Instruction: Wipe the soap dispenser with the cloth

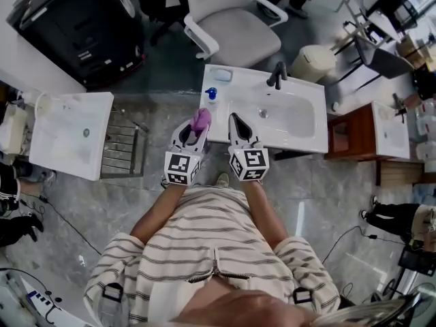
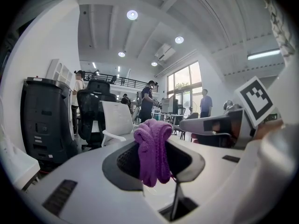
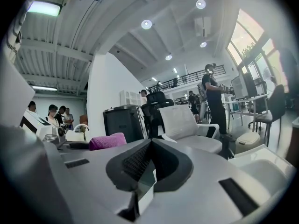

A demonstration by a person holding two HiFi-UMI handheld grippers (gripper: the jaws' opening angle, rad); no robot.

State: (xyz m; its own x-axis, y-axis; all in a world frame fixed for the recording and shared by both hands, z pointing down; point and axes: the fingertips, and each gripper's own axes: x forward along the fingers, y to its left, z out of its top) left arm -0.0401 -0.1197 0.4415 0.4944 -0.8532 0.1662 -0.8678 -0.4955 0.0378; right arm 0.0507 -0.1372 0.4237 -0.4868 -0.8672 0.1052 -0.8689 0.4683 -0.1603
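My left gripper [image 1: 199,122] is shut on a folded purple cloth [image 1: 200,120], which pokes out past its jaw tips above the sink counter's left front corner. In the left gripper view the cloth [image 2: 153,150] hangs bunched between the jaws. My right gripper [image 1: 238,123] is shut with nothing in it, held level beside the left one over the counter's front edge. The cloth [image 3: 107,141] also shows at the left of the right gripper view. A small soap dispenser with a blue top [image 1: 211,94] stands on the counter's left side, just beyond the cloth.
The white sink counter [image 1: 300,138] holds a basin, a black tap [image 1: 277,75] and a soap dish [image 1: 220,74]. A white office chair [image 1: 235,26] and a bin [image 1: 313,61] stand behind it. A second white counter [image 1: 68,145] lies to the left.
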